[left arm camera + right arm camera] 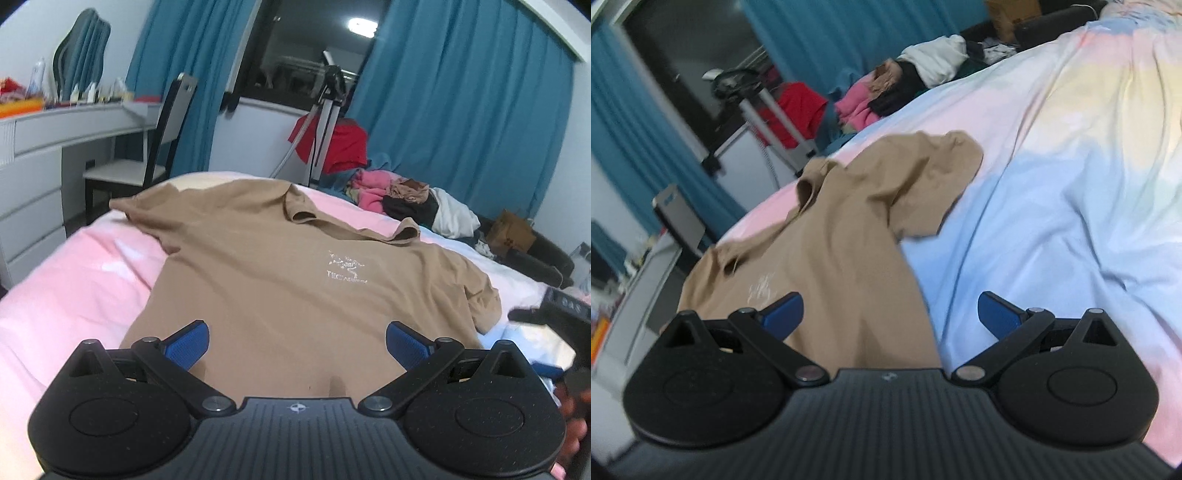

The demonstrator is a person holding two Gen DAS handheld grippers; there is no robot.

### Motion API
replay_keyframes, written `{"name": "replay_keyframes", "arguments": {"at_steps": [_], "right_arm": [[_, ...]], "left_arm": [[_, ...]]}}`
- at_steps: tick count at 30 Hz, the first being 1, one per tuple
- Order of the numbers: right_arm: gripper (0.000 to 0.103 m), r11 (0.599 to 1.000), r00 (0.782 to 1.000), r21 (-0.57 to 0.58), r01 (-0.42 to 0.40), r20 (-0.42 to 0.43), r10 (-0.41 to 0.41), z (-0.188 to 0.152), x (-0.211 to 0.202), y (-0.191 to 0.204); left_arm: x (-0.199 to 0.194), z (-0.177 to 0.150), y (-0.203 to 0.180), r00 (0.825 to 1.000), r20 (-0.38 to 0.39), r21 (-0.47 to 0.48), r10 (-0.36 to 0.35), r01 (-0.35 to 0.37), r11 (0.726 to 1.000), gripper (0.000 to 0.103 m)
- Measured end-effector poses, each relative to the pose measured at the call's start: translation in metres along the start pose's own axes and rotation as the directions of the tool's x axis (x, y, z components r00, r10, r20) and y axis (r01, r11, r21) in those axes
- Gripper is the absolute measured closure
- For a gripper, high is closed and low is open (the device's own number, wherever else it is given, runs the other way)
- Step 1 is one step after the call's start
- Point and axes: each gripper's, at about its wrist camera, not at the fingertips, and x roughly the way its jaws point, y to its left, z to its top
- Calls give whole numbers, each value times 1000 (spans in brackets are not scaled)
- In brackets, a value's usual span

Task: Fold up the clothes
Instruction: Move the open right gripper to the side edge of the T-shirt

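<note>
Two tongs — left (297,345), right (890,314) — gape wide over one tan shirt (280,258).

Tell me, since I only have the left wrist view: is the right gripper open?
Observer: Yes. The right gripper is open and holds nothing.
Operator: What is it aimed at?
Observer: The shirt's side edge, which shows between its jaws.
Operator: And the sleeve on that side?
Observer: The sleeve lies wrinkled, not spread flat, on the blue part of the sheet.
</note>
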Motion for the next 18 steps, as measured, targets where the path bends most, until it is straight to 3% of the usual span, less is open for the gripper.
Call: {"name": "replay_keyframes", "arguments": {"at_steps": [3,9,14,18], "right_arm": [[1,1000,998,24,4,55,-5,12,14,-1],[4,976,997,210,-56,61,44,22,57,-19],[3,964,998,260,-57,40,49,18,95,-18],[3,951,995,302,-66,87,42,20,109,-19]], "left_arm": [[11,-4,2,1000,-6,11,2,-2,1000,0],[46,-14,8,995,-88,7,39,-39,999,0],[60,-19,17,992,-122,-36,43,-48,998,0],[66,-21,18,992,-118,-33,49,-53,998,0]]}}
